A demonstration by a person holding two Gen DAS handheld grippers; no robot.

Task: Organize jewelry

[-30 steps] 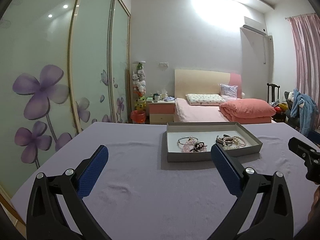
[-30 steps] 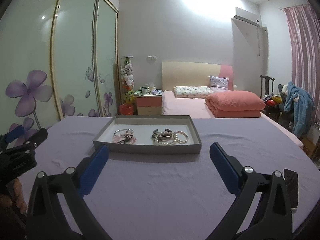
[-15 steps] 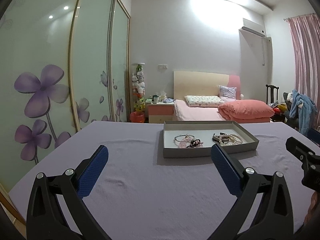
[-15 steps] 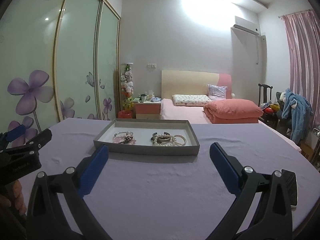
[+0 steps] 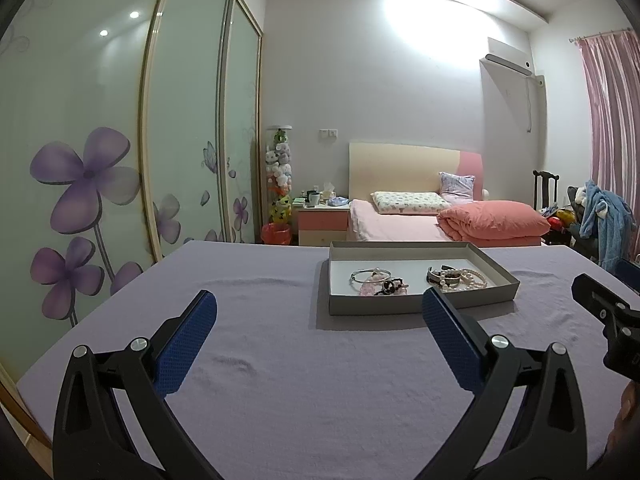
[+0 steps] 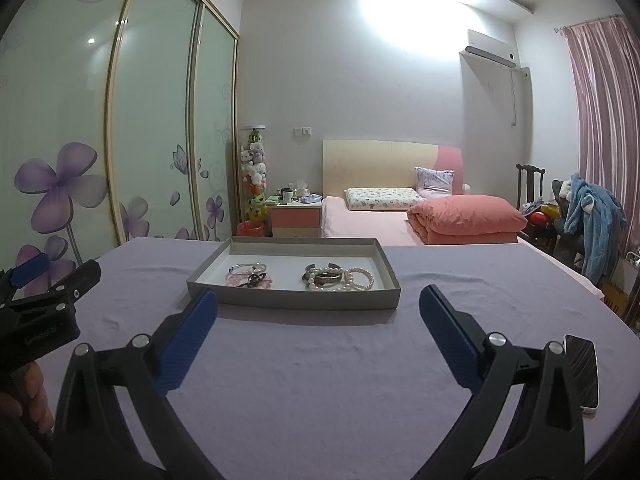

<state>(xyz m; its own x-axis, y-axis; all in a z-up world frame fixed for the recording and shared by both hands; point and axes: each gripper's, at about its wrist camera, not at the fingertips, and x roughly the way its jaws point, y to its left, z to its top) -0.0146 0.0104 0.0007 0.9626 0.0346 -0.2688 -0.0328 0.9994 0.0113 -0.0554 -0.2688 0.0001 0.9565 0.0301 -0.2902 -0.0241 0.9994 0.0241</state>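
Note:
A shallow grey tray (image 5: 420, 306) (image 6: 296, 300) sits on the purple-covered table. Inside it lie a silver bangle (image 5: 368, 274) (image 6: 247, 267), a pink and black hair tie (image 5: 386, 287) (image 6: 250, 280), and a heap of pearl bracelets with a dark band (image 5: 458, 276) (image 6: 340, 278). My left gripper (image 5: 320, 312) is open, nothing between its blue pads, and it hovers short of the tray's near left corner. My right gripper (image 6: 318, 310) is open and empty too, hanging just before the tray's near wall. Each gripper shows at the edge of the other's view.
A phone (image 6: 582, 376) lies near the table's right edge. Behind the table stand a bed with a salmon duvet (image 5: 492, 224), a nightstand (image 5: 322, 224), flower-printed wardrobe doors (image 5: 120, 160) at left, and a chair with blue clothes (image 6: 592, 216) at right.
Both cameras have tilted up and drawn back slightly, so the tray sits lower and a little further left in each view. Both grippers stay open.

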